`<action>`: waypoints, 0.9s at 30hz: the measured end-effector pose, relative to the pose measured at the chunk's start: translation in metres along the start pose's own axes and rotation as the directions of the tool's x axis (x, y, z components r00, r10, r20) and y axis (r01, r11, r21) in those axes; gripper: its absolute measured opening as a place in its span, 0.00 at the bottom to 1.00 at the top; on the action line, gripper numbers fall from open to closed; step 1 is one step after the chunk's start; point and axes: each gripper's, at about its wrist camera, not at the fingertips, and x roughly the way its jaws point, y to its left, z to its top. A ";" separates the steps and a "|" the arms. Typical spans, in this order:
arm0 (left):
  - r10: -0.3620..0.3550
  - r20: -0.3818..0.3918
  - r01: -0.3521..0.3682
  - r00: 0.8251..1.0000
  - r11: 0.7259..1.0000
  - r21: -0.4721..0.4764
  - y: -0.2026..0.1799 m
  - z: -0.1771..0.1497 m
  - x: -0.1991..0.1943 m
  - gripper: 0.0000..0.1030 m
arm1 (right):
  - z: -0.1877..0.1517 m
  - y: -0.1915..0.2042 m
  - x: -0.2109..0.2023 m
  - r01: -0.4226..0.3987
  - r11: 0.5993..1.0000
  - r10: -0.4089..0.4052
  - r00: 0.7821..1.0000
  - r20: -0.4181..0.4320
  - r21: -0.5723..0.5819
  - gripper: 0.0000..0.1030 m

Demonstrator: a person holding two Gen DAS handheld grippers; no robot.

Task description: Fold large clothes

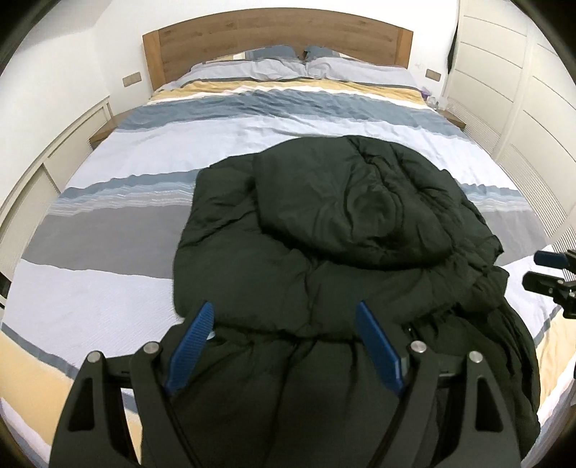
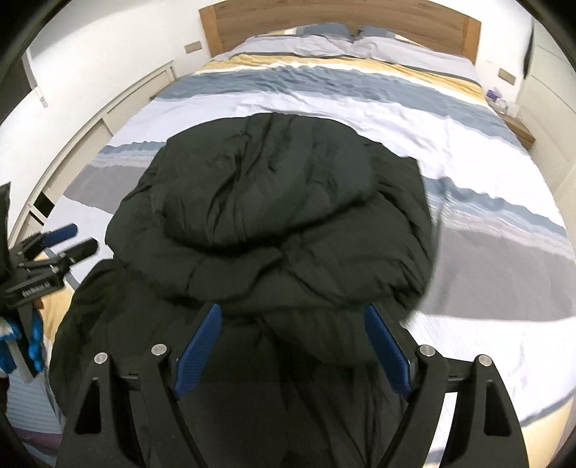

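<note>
A black puffy hooded jacket (image 1: pixel 324 237) lies on the striped bed, hood flat on top of the body; it also shows in the right wrist view (image 2: pixel 273 223). My left gripper (image 1: pixel 284 316) is open, its blue fingers spread above the jacket's near part, holding nothing. My right gripper (image 2: pixel 293 316) is open too, over the jacket's near part just below the hood. The right gripper shows at the right edge of the left wrist view (image 1: pixel 550 273). The left gripper shows at the left edge of the right wrist view (image 2: pixel 75 241).
The bed (image 1: pixel 252 144) has a striped blue, grey, white and yellow cover, two pillows (image 1: pixel 288 64) and a wooden headboard (image 1: pixel 277 32). White cabinets (image 1: pixel 522 90) stand along the right side, low white units (image 1: pixel 54 158) on the left.
</note>
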 end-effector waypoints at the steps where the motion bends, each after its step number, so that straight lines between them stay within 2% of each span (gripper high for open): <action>1: 0.001 0.002 -0.001 1.000 1.000 0.002 0.001 0.000 -0.004 0.79 | -0.005 -0.004 -0.006 0.008 1.000 -0.008 1.000 -0.003 0.009 0.79; 7: 0.038 0.003 -0.038 0.999 0.999 0.006 0.011 -0.007 -0.027 0.79 | -0.032 -0.025 -0.031 0.058 0.997 -0.056 0.998 -0.026 0.057 0.79; 10: 0.052 0.000 -0.052 0.999 0.999 0.002 0.018 -0.011 -0.036 0.79 | -0.044 -0.035 -0.041 0.072 0.994 -0.069 0.997 -0.038 0.087 0.83; 15: 0.053 -0.017 -0.053 0.998 0.999 0.001 0.033 -0.022 -0.045 0.79 | -0.062 -0.049 -0.056 0.098 0.988 -0.091 0.994 -0.055 0.121 0.84; 20: 0.053 -0.077 -0.054 0.996 0.998 -0.015 0.057 -0.045 -0.051 0.79 | -0.081 -0.066 -0.070 0.122 0.978 -0.111 0.991 -0.072 0.172 0.86; 27: 0.081 -0.178 -0.097 0.981 0.992 -0.082 0.105 -0.086 -0.053 0.79 | -0.116 -0.089 -0.071 0.153 0.961 -0.125 0.984 -0.131 0.231 0.88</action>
